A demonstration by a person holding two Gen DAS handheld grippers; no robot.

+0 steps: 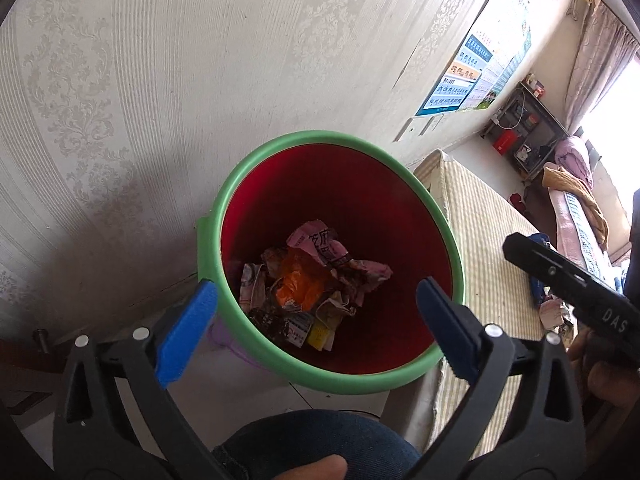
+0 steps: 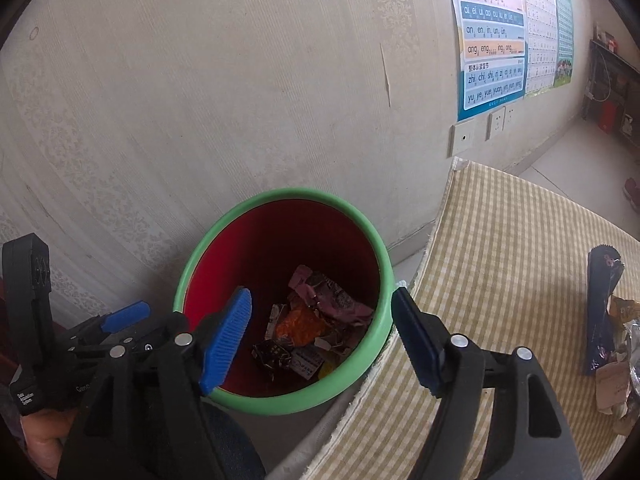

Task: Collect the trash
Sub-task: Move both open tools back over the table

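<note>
Left gripper point(image 1: 316, 300) hangs over the bin point(image 1: 224, 200), jaws spread wide, nothing between the blue pads point(image 1: 186, 332), only the bin mouth showing through the gap; right gripper point(image 2: 320, 336) also over the bin, toward its mat-side rim, jaws well apart and empty, one pad over the red interior, the other about over the green rim; neither touches the bin as far as I can tell; bin is the landmark: green rim, red inside, standing on the floor against the patterned wall point(image 1: 160, 80); trash in bin point(image 1: 312, 292) sits at the bottom, crumpled pink printed wrapper on top, orange plastic piece under it, dark and yellow wrappers nearest the grippers; pile is loose, covers the bottom only, bin far from full; beside the bin, on the side away from the wall corner, lies a checked mat point(image 2: 500, 280); well away from the bin on that mat more leftover trash point(image 2: 608, 344) is waiting, a dark blue wrapper plus pale crumpled bits, partly cut off by the frame edge so count unclear; a person's knee in dark denim point(image 1: 304, 440) is just below the bin; progress judgement: several pieces binned, both grippers free, at least a small heap on the mat left to fetch, so task is partway, not finished; poster point(image 2: 492, 32) on the wall beyond the bin, irrelevant.
</note>
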